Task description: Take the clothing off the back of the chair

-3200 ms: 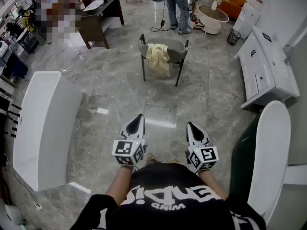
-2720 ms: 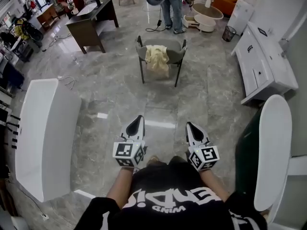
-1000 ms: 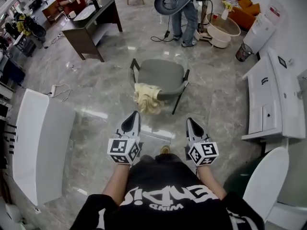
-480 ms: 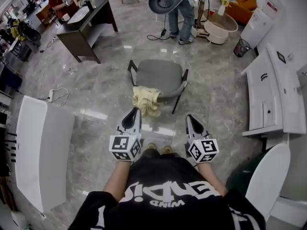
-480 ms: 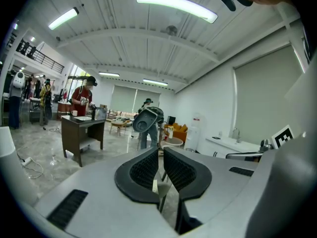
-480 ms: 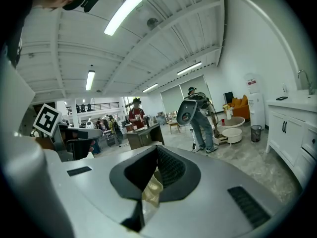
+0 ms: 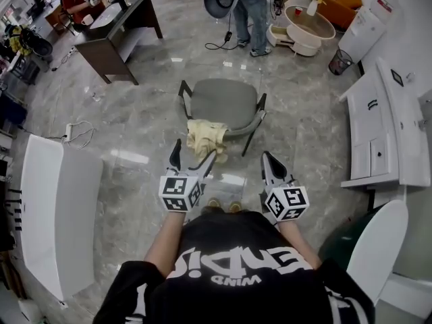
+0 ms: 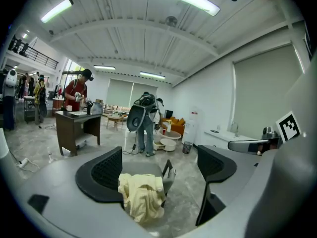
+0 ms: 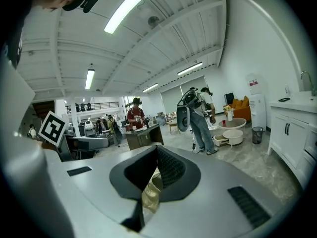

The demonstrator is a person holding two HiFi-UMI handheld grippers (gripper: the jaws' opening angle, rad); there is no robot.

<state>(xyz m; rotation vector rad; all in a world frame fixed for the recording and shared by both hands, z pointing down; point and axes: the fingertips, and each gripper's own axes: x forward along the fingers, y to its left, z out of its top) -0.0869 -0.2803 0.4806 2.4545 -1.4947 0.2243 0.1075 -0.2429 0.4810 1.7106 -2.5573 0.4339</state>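
A pale yellow garment (image 7: 206, 137) hangs over the near back of a grey chair (image 7: 226, 103) with dark legs, just ahead of me on the marble floor. My left gripper (image 7: 192, 160) is held just short of the garment, its jaws opening wide, with nothing between them. In the left gripper view the garment (image 8: 141, 195) shows in the gap of the left gripper (image 8: 161, 170), still apart from it. My right gripper (image 7: 270, 164) is shut, to the right of the garment. A strip of the garment (image 9: 151, 195) shows past the right gripper (image 9: 156, 167).
A dark desk (image 7: 115, 29) stands at the back left with a person beside it. Another person (image 7: 253, 5) stands behind the chair near round white tubs (image 7: 304, 25). A long white counter (image 7: 57, 214) is on the left, white cabinets (image 7: 381, 127) on the right.
I have come closer to the chair. The left gripper's jaws, shut before, now stand wide apart. Both grippers have moved forward toward the garment.
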